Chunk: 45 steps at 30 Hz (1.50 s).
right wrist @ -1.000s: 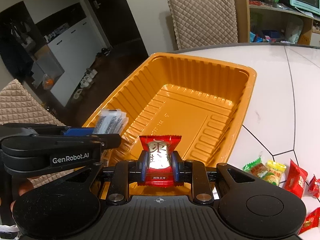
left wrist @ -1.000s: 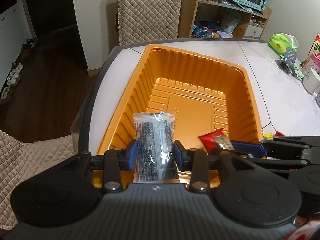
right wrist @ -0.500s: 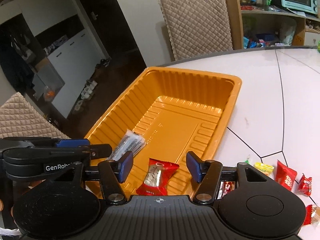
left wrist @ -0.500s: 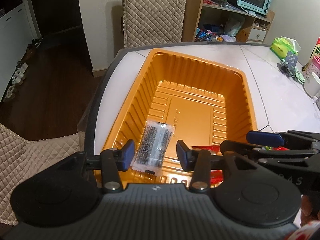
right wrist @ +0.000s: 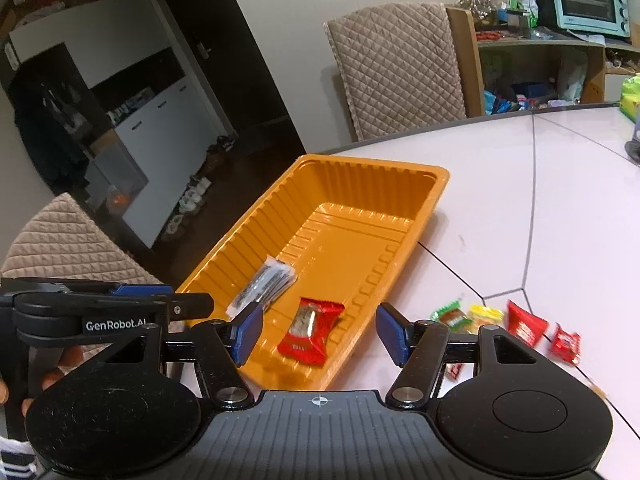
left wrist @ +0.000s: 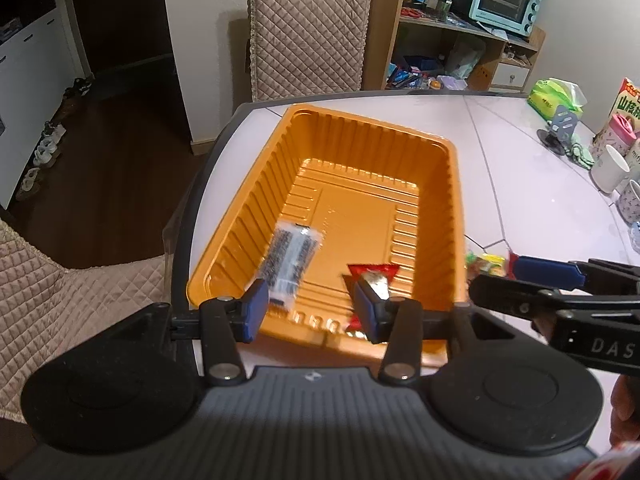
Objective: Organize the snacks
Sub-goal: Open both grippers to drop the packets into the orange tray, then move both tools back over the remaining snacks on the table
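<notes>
An orange ribbed tray [left wrist: 452,184] [right wrist: 432,200] sits on the white table. A clear packet of dark snacks [left wrist: 290,258] [right wrist: 262,286] and a red wrapped snack [left wrist: 374,278] [right wrist: 310,330] lie on the tray's near floor. My left gripper [left wrist: 310,310] is open and empty above the tray's near rim. My right gripper [right wrist: 318,332] is open and empty, raised above the tray's near end; its side shows at the right of the left wrist view [left wrist: 560,280]. Several loose snacks lie right of the tray: green [right wrist: 448,314], yellow [right wrist: 484,314] and red [right wrist: 524,326].
Quilted chairs [left wrist: 308,32] [right wrist: 60,248] stand at the table's far side and near left. Cups [left wrist: 608,168], a carton [left wrist: 628,100] and a green pack [left wrist: 556,96] stand at the table's right. The table edge [left wrist: 200,184] runs close along the tray's left side.
Both grippers opened and let their snacks drop into the tray, then drew back and up. The clear packet and red snack now lie on the tray floor.
</notes>
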Motion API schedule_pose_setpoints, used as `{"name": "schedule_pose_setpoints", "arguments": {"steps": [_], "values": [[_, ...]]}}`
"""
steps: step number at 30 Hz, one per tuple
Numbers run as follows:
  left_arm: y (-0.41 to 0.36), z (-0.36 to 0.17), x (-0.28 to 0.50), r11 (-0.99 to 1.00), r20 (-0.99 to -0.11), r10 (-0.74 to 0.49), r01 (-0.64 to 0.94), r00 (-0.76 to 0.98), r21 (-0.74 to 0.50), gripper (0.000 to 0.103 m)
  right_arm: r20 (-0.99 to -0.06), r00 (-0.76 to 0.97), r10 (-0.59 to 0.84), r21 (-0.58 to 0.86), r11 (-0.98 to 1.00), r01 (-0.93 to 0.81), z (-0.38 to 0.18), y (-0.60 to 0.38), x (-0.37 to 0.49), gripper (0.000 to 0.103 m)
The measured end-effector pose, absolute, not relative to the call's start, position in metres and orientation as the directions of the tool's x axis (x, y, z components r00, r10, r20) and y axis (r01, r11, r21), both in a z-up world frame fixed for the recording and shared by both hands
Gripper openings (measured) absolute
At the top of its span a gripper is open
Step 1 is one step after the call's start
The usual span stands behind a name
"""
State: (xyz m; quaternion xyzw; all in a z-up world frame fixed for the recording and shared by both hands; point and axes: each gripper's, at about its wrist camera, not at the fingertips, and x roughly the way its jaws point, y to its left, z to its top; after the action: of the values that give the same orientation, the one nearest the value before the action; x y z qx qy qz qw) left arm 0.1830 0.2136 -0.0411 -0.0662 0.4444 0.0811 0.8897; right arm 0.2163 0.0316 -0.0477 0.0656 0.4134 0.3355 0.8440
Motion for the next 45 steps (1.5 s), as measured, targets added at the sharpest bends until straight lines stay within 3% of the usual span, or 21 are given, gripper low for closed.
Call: {"name": "schedule_pose_setpoints", "arguments": {"steps": [11,30,45], "values": [[0.16,-0.021,0.134,0.976,-0.803,0.082,-0.209,0.591,-0.054,0.047,-0.623,0.443,0.645,0.412,0.751,-0.516,-0.028,-0.052,0.169,0.064],[0.044,-0.027,0.062,0.981,-0.809,0.018,-0.168,0.588,-0.1,0.047,-0.676,0.466,0.571,0.329,0.8,-0.502,-0.041,-0.181,0.086,0.064],[0.007,-0.044,0.032,0.981,-0.829,0.01,-0.167,0.559,-0.101,0.047,-0.685,0.46,0.565,0.281,0.788,-0.548,-0.057,-0.199,0.075,0.064]]}}
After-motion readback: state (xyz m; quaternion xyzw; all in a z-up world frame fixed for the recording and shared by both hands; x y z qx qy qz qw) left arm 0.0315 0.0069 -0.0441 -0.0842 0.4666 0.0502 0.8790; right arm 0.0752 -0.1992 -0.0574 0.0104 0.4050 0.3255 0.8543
